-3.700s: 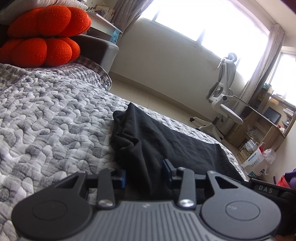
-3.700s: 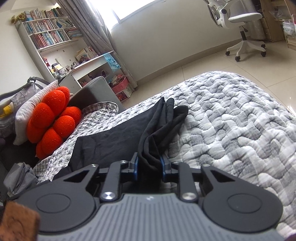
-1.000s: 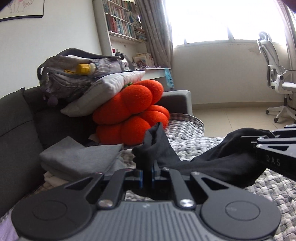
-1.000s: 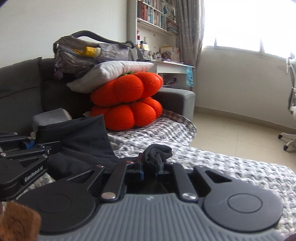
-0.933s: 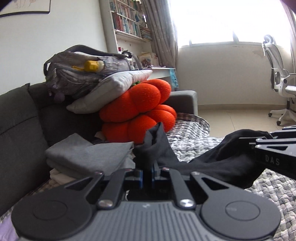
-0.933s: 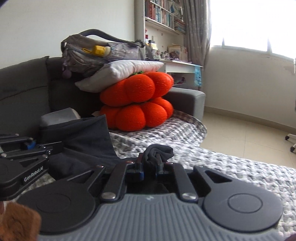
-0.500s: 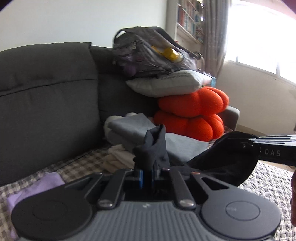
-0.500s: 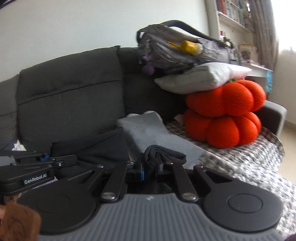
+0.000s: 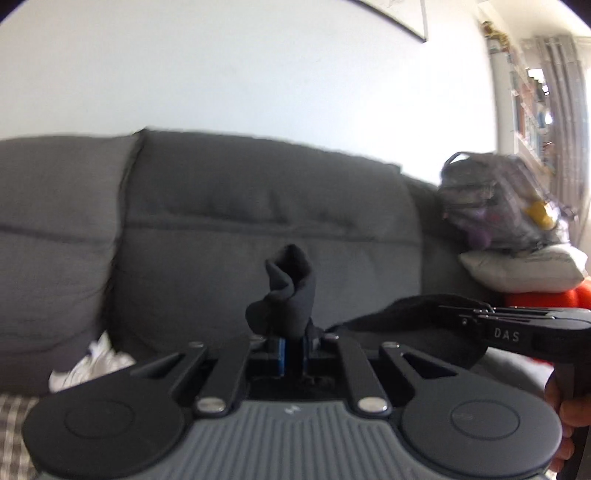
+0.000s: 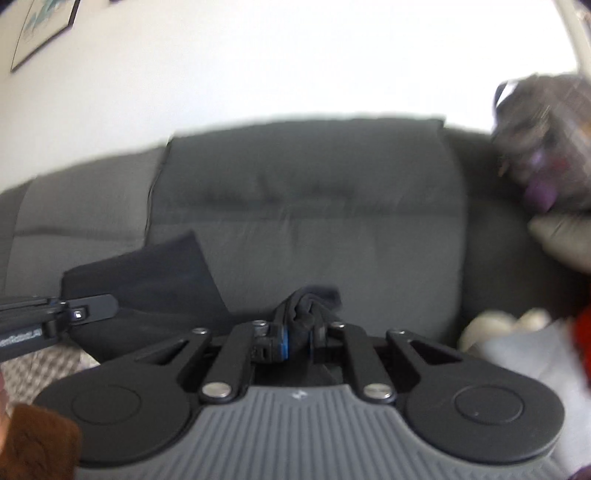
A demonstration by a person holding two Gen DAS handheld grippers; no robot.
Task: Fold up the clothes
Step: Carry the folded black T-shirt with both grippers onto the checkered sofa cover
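Left wrist view: both tongs — left tongs (image 9: 291, 341), right tongs (image 10: 300, 334) — clamp the black garment (image 9: 290, 295) between them.

Setting: home living room. Evidence: dark grey sofa (image 9: 236, 206) against a white wall (image 9: 258, 74); framed picture (image 10: 44, 29) hung on it; bookshelf (image 9: 532, 110) and curtain (image 9: 565, 110) at right; bag (image 9: 495, 206) stacked on a pillow (image 9: 524, 269) over an orange cushion (image 9: 535, 299); checked cover (image 9: 14, 417) on the seat.

"DAS" — white letters on the right hand-held gripper (image 9: 458, 314).
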